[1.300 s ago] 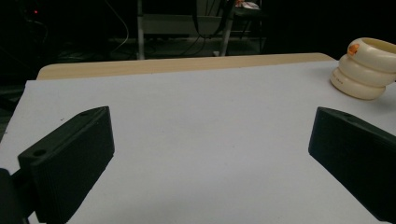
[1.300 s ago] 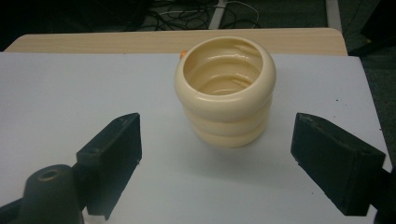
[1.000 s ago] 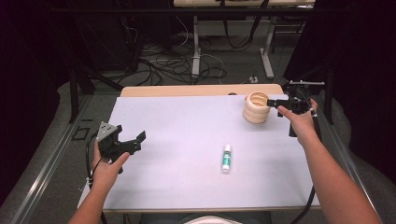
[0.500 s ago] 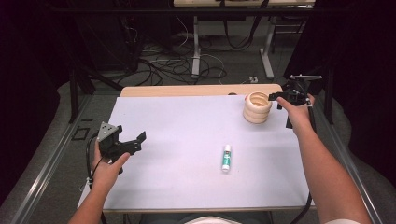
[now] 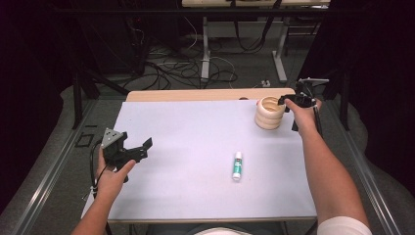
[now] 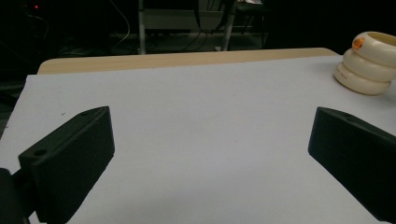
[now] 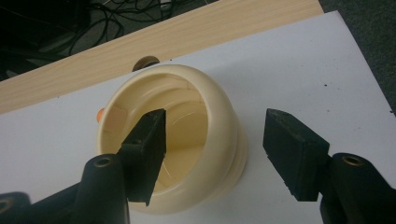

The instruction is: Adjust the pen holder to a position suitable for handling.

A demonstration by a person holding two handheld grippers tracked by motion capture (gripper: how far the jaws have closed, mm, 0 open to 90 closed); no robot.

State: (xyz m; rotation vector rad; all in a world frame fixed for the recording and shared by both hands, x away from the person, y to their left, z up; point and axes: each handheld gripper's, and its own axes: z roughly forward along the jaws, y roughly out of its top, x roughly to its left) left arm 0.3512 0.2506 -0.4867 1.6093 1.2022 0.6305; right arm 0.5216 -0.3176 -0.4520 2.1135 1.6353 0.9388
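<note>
Straddling wall of cream ringed cup [image 7: 187, 140] at surface's far right corner, my right tool [image 7: 212, 149] wide; rigid, light, smooth; grip rim wall. Left tool [image 5: 132, 151] wide, idle.

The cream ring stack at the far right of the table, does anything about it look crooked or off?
Yes, slightly: the top ring of the cream ring stack sits tilted and shifted off the rings below. The open right gripper straddles its wall, one jaw inside. No damage visible.

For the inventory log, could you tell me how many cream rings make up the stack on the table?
3, stacked at the table's far right corner: top ring, middle ring and bottom ring. The right gripper straddles the top ring's wall.
</note>
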